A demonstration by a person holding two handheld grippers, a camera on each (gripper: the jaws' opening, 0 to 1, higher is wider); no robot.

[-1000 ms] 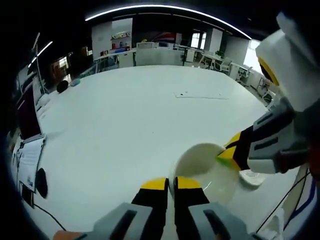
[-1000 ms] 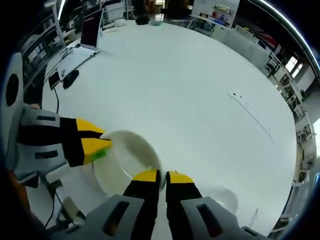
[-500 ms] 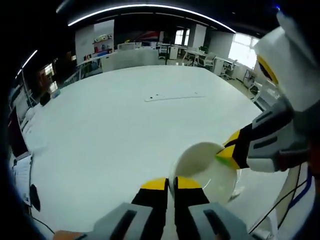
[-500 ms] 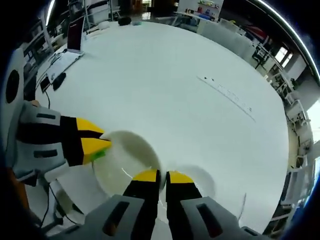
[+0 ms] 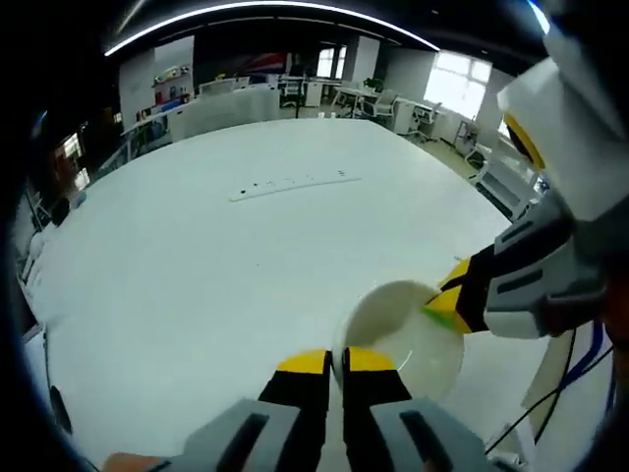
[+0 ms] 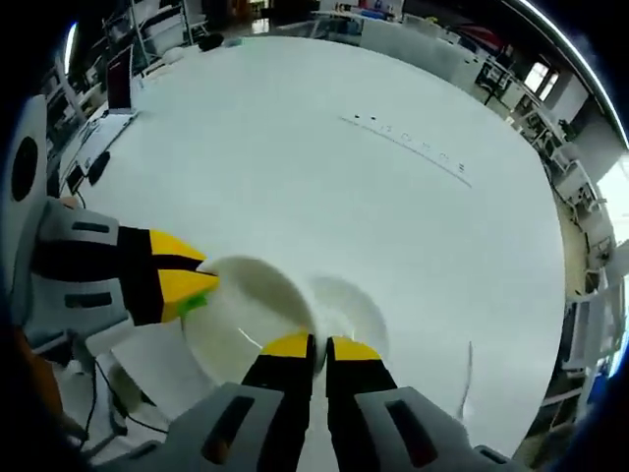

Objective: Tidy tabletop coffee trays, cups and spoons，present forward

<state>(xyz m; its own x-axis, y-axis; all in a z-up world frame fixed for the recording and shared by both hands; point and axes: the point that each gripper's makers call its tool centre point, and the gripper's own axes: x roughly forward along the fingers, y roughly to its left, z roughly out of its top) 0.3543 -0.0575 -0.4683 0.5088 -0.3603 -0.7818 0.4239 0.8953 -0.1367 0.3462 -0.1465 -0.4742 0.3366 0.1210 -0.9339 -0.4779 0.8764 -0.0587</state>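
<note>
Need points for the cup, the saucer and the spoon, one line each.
cup [image 6: 241, 320], right gripper view, on its inner wall.
saucer [image 6: 354, 307], right gripper view, on its dished middle, right of the cup.
spoon [image 6: 468, 379], right gripper view, on the thin handle lying on the table.

Large white table [image 5: 226, 256] spans most of both views. Long thin strip with dark dots [image 5: 295, 184] lies on table surface. Laptop [image 6: 118, 93] near table edge, dark mouse [image 6: 98, 167] beside it. Desks and chairs [image 5: 378, 103] stand beyond table. Bright windows [image 5: 452, 84] at room's far side. Curved ceiling light strip [image 5: 265, 12] overhead. Shelving [image 5: 172, 84] against far wall.
</note>
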